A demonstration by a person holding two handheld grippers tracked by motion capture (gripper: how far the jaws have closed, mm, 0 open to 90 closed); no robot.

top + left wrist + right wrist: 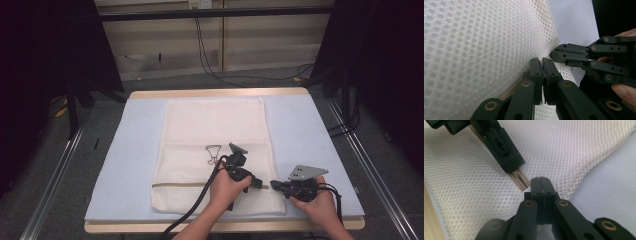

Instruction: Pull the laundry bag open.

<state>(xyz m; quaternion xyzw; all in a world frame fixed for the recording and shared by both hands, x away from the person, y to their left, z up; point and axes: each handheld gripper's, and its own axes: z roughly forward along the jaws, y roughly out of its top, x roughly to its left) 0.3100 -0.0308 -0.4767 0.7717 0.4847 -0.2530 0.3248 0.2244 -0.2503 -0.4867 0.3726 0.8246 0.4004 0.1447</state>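
**Two hand-held grippers meet at the zipper of a white mesh bag**

Seen from above, two forearms enter at 6 o'clock. The person's left hand (226, 187) holds the left gripper (261, 185), which points toward 3 o'clock. The right hand (320, 202) holds the right gripper (273, 185), which points toward 9 o'clock, so the two sets of tips almost meet near the table's front edge.

Both tips sit at the lower right part of a white mesh bag (212, 130), which lies flat in the middle of a pale blue mat (130, 150) covering the wooden table (220, 93). A tan zipper line (180, 184) runs across the bag near its front end.

In the left gripper view, its jaws are pressed together on the mesh at the zipper edge, with the right gripper's closed tips just beyond at 2 o'clock. In the right gripper view, its jaws are also pressed together, pinching the bag's fabric beside the end of the zipper; the left gripper crosses in from 11 o'clock and covers the zipper's slider.

A small black line drawing (213, 152) is printed on the bag just beyond the hands. A black cable (200, 197) trails from the left gripper toward 7 o'clock. Farther off, beyond the table at 12 o'clock, cables (205, 55) hang down a pale wall panel to the grey floor.
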